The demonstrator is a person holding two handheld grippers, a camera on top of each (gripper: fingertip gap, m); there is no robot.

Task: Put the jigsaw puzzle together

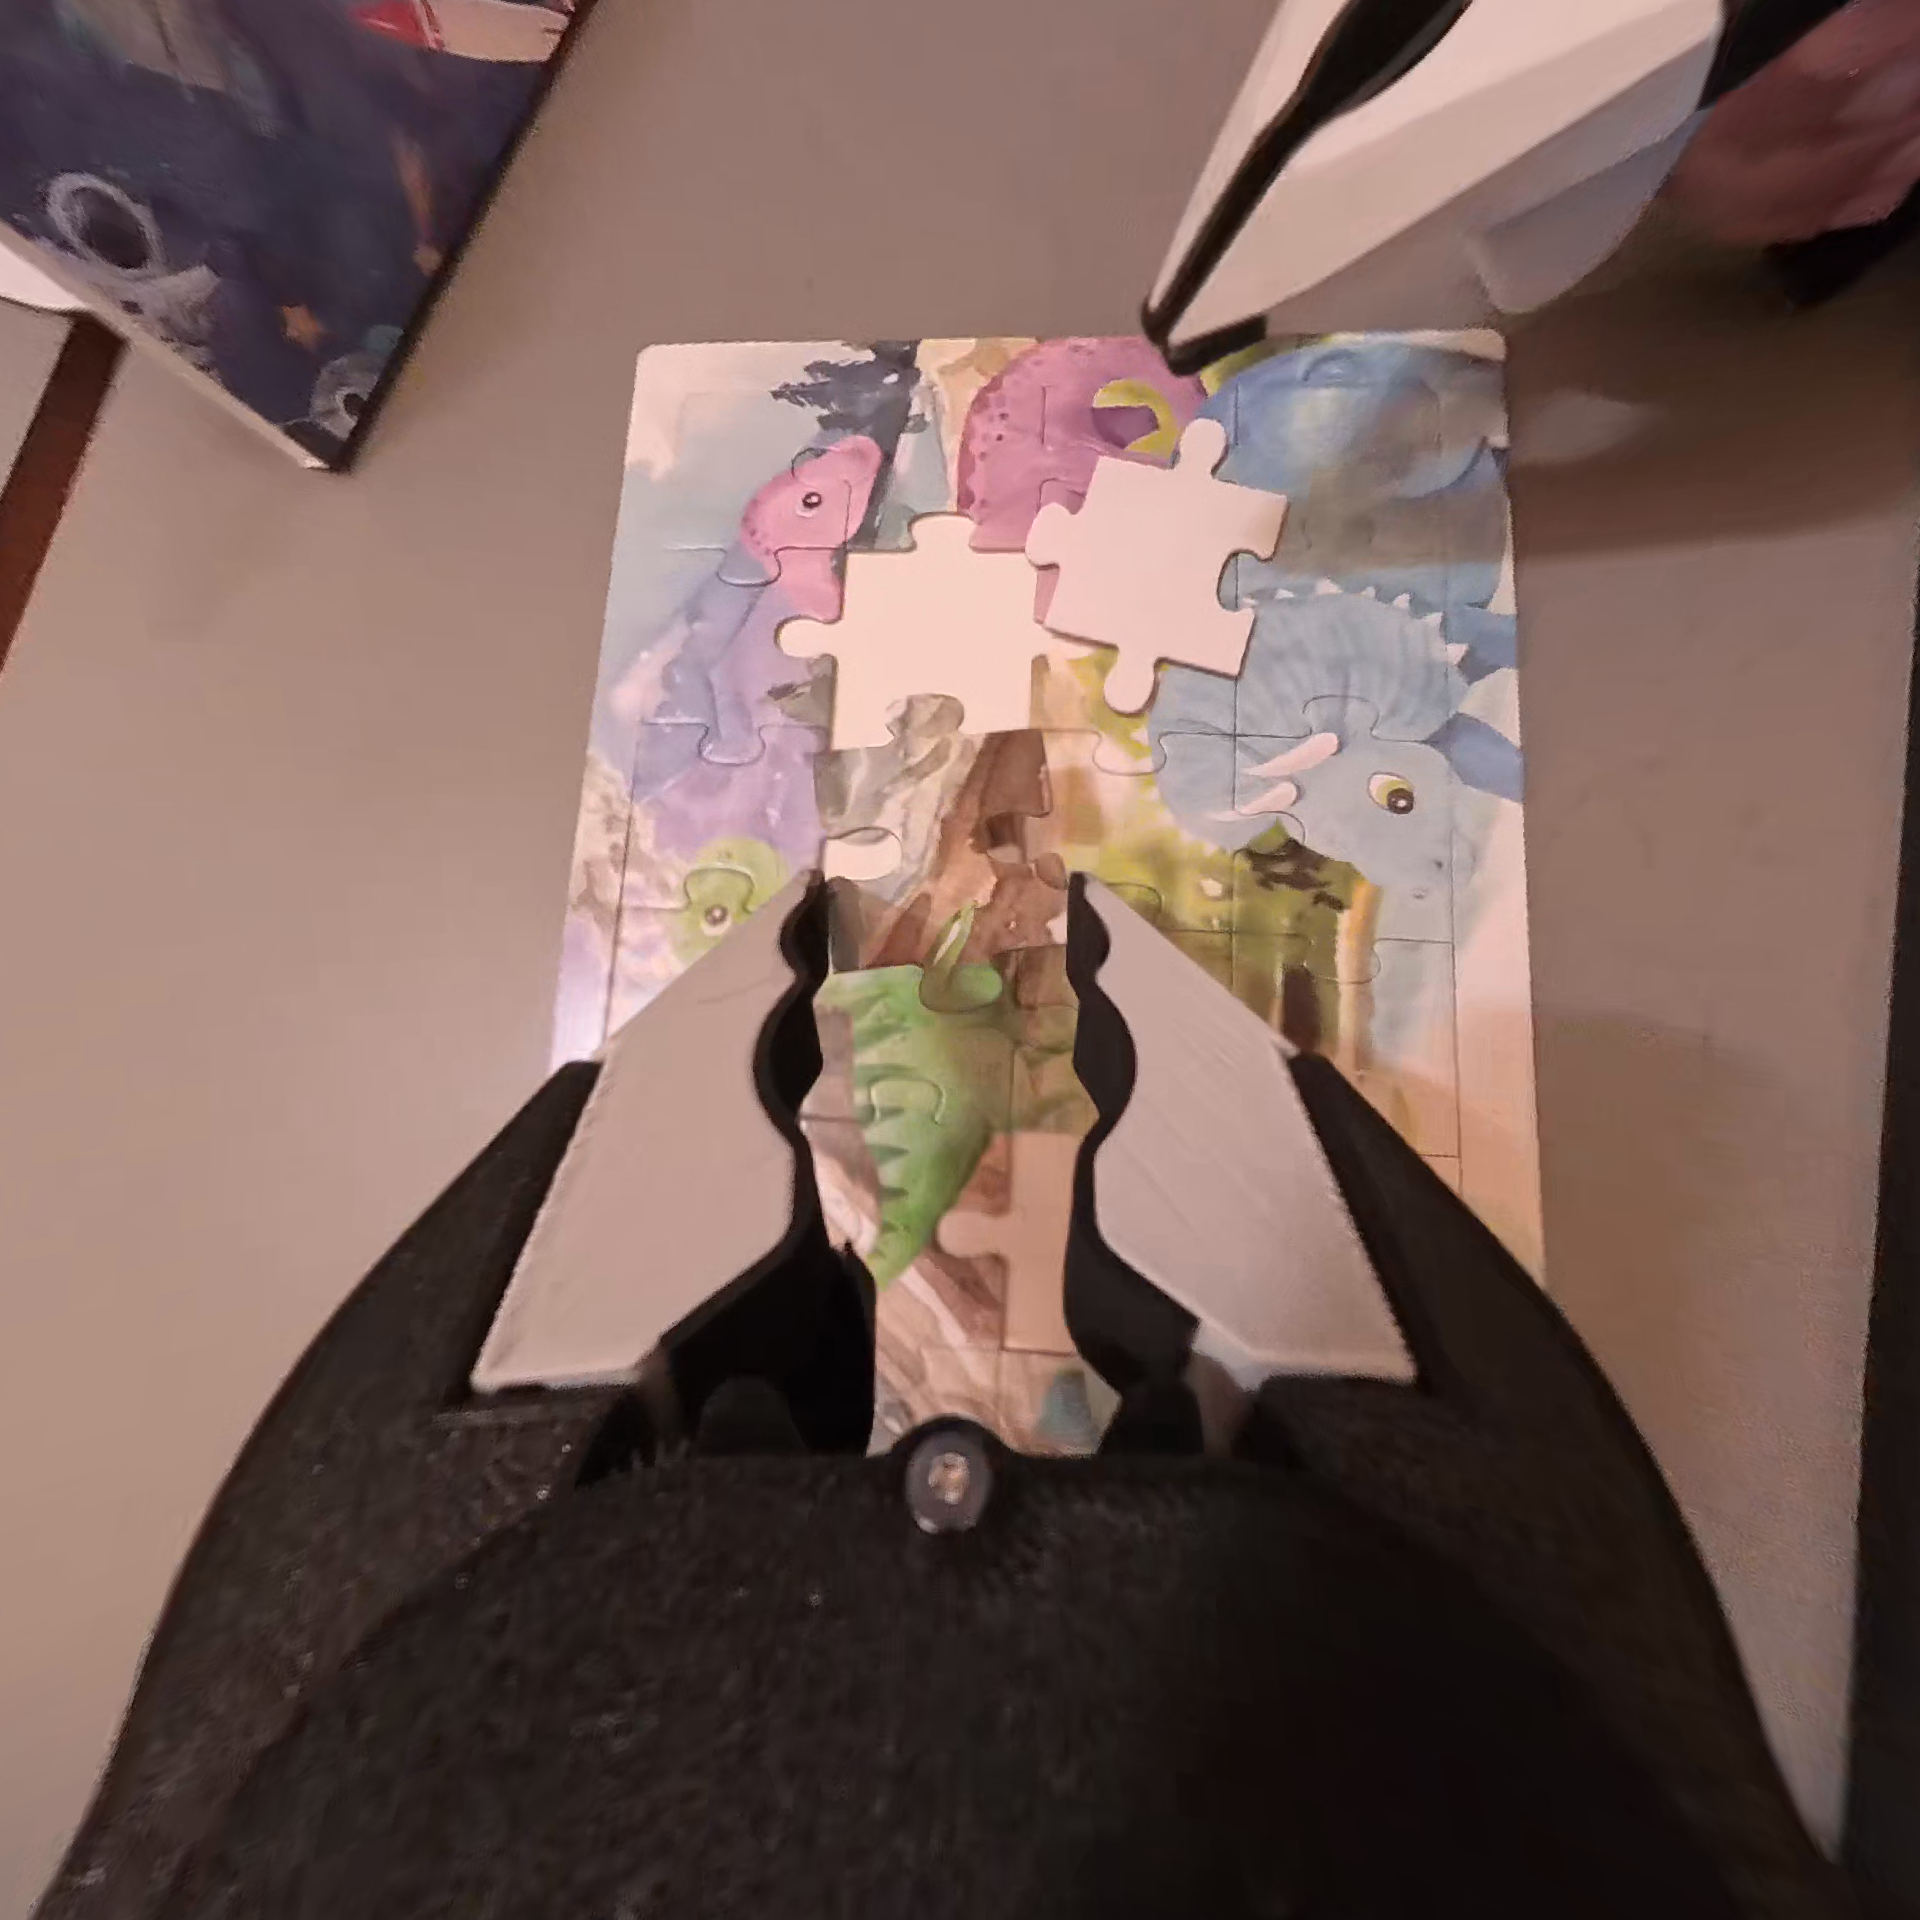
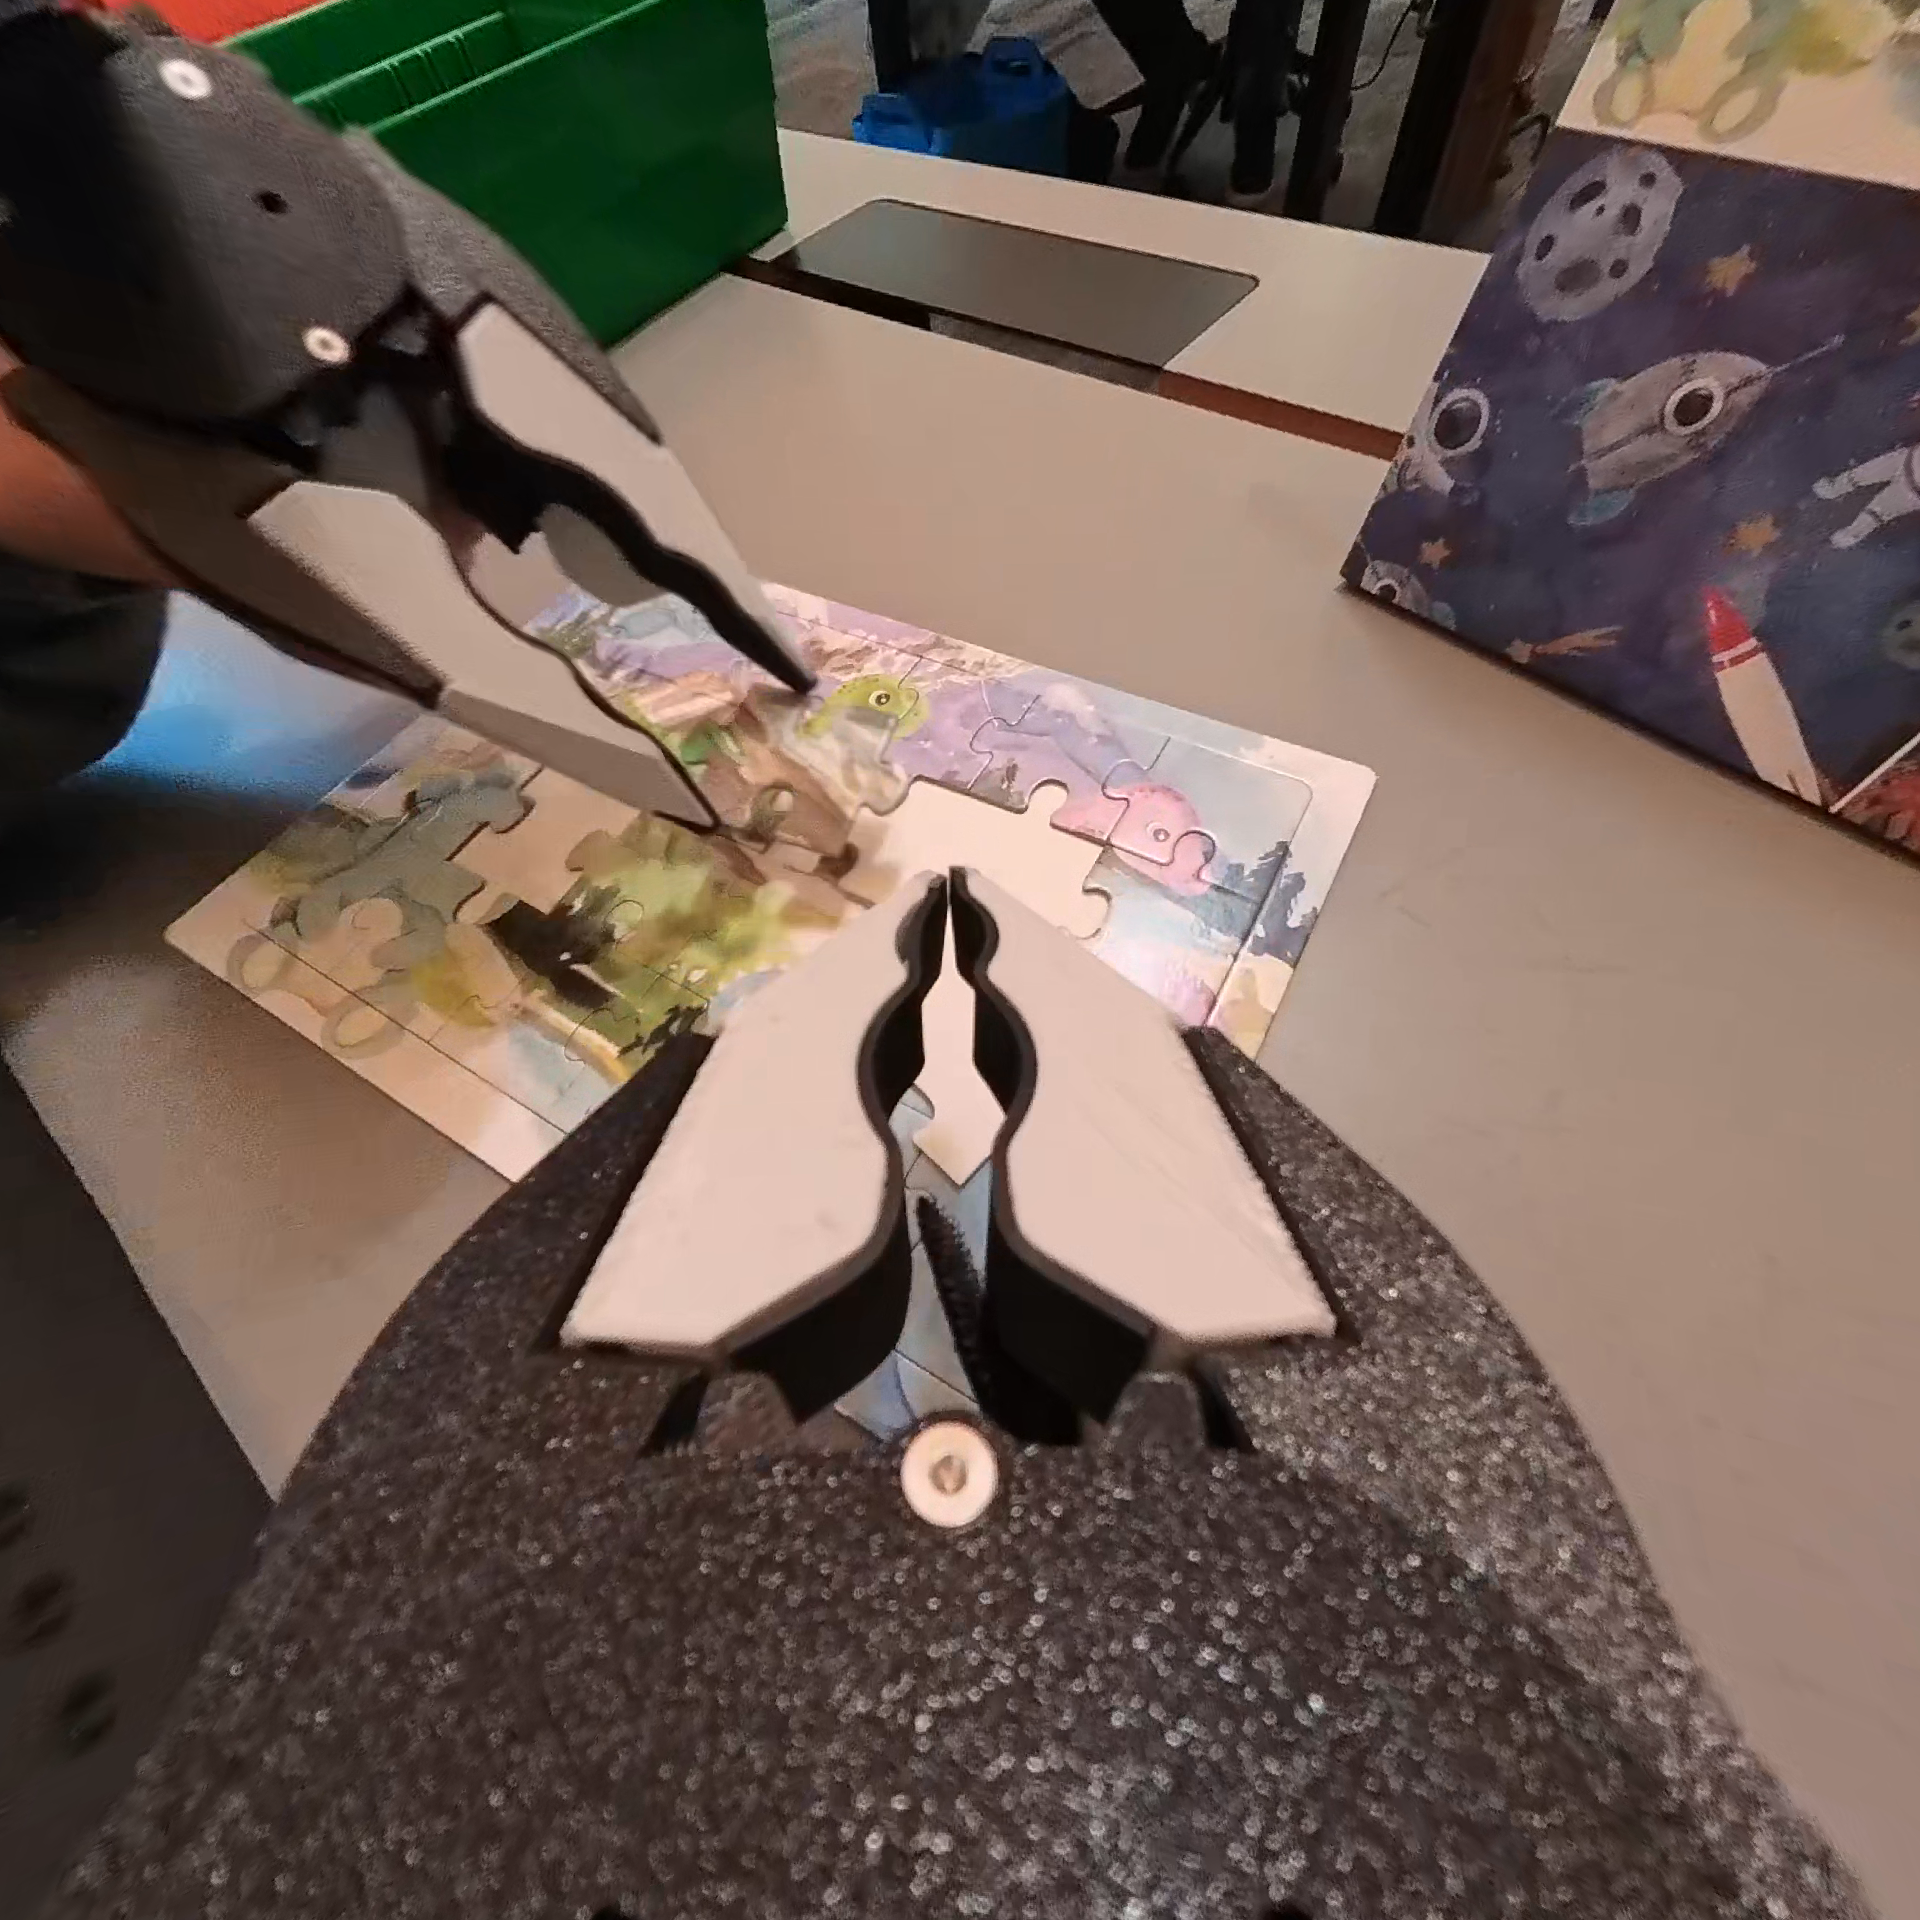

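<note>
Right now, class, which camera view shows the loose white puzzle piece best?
The left wrist view: the loose piece lies blank side up and fully visible on the puzzle, beside the empty slot. In the right wrist view, the right hand-held gripper hides nearly all of it; only a white sliver shows.

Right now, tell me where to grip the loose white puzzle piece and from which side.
The loose piece lies flat, blank side up, tilted across the dinosaur puzzle beside the empty slot. Probably pinch its overhanging edge nearest that slot, coming in low from the open left gripper, since a flat piece offers no raised part.
</note>
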